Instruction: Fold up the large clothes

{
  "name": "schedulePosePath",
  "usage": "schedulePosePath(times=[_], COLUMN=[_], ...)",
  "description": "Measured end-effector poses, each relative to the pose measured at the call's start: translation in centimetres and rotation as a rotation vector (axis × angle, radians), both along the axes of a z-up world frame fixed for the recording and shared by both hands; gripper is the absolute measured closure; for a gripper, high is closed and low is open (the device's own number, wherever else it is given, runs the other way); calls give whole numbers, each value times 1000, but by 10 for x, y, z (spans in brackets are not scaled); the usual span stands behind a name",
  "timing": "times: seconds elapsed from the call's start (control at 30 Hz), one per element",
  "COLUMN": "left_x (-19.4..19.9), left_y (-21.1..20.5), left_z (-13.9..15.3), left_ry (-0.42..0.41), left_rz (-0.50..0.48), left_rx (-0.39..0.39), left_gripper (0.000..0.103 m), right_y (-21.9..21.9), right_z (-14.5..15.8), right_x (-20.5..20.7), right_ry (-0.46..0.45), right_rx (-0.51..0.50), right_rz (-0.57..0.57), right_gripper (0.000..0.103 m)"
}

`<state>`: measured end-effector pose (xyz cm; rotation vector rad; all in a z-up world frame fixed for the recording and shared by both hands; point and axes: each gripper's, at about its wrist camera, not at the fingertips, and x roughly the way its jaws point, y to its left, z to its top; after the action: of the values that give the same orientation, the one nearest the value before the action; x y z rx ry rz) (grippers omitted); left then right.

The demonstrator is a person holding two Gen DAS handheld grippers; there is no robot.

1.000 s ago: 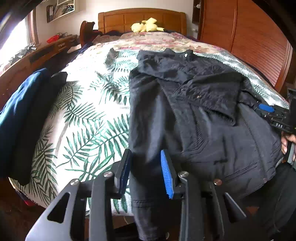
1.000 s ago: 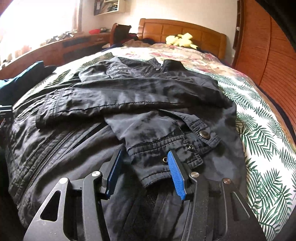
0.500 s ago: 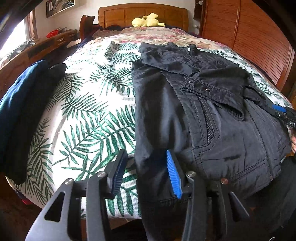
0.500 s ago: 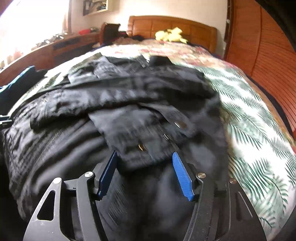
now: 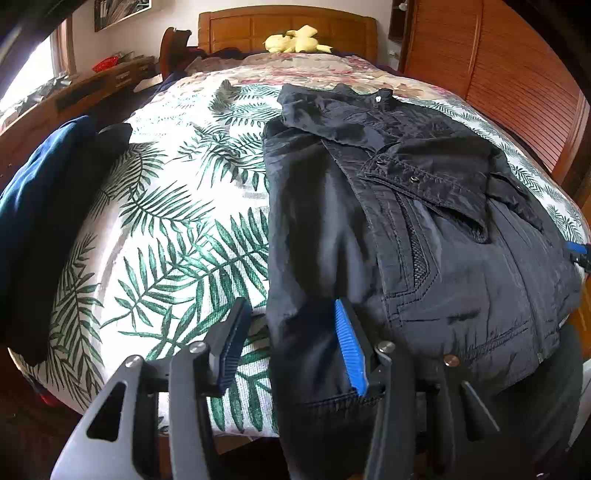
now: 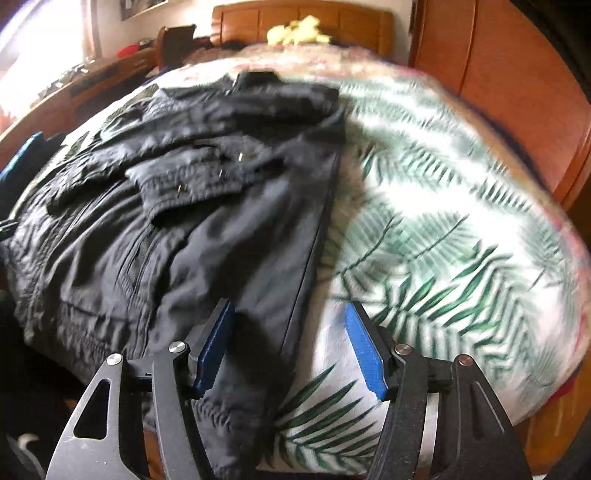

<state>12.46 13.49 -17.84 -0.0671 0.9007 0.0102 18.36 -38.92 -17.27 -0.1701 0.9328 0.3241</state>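
Looking down the left claw (image 5: 291, 343), we have the black jacket (image 5: 417, 229) spread flat on the bed (image 5: 177, 229), collar toward the wooden headboard (image 5: 288, 26), hem at the near edge and hanging a little over it. One sleeve is folded across the chest, its snap-button cuff (image 5: 424, 184) lying on top of the front panel. Our left claw's jaws stand apart and have just been opening; the jacket's near left hem corner sits between them, and the dark left pad (image 5: 231, 347) is over the leaf-print bedspread while the blue right pad (image 5: 351, 350) is over the black cloth. Neither pad presses on the fabric from what we can see.

Over on the right wrist view, the picture is smeared with motion. The right claw (image 6: 291, 347) has its jaws wide apart, gripping nothing; the jacket's right side edge (image 6: 314, 266) runs down between them, left pad (image 6: 214, 350) over the jacket, right pad (image 6: 365, 354) over the bedspread (image 6: 443, 240).

At the far right of the left view a blue tip of the right claw (image 5: 576, 249) peeks in at the jacket's edge. A dark blue garment (image 5: 40, 206) lies on the left side of the bed, well apart from the jacket, and a yellow soft toy (image 5: 295, 40) rests by the headboard.
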Motion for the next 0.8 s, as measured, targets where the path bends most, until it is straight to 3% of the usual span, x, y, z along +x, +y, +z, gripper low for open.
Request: schedulePosePath(times=[0.13,0.2,0.33,0.53,0.7,0.8], left_x=[2,2,-2,-4,-3,-3], left_y=[-2,-3,-10,-13,-22,-22], left_z=[1,2,3,3,4,6], left_ry=[19,29,53,89,102,101], left_rz=[27,46,61,71,25,-13], left_rx=[3,-2,11,16,39,26], left_gripper=[57,57,57,57,58,68], right_y=[8,14,22,19,10,7], right_z=[-1,0,5,0,-3,-5], right_x=[-6,-10,-13,-13,-27,-33], right_ry=[5,7,-5,37,53,62], right_rx=[74,112,149,115,105,116], right_rz=[78,121,155,191,195,170], right_gripper=[40,50,53,53,53,52])
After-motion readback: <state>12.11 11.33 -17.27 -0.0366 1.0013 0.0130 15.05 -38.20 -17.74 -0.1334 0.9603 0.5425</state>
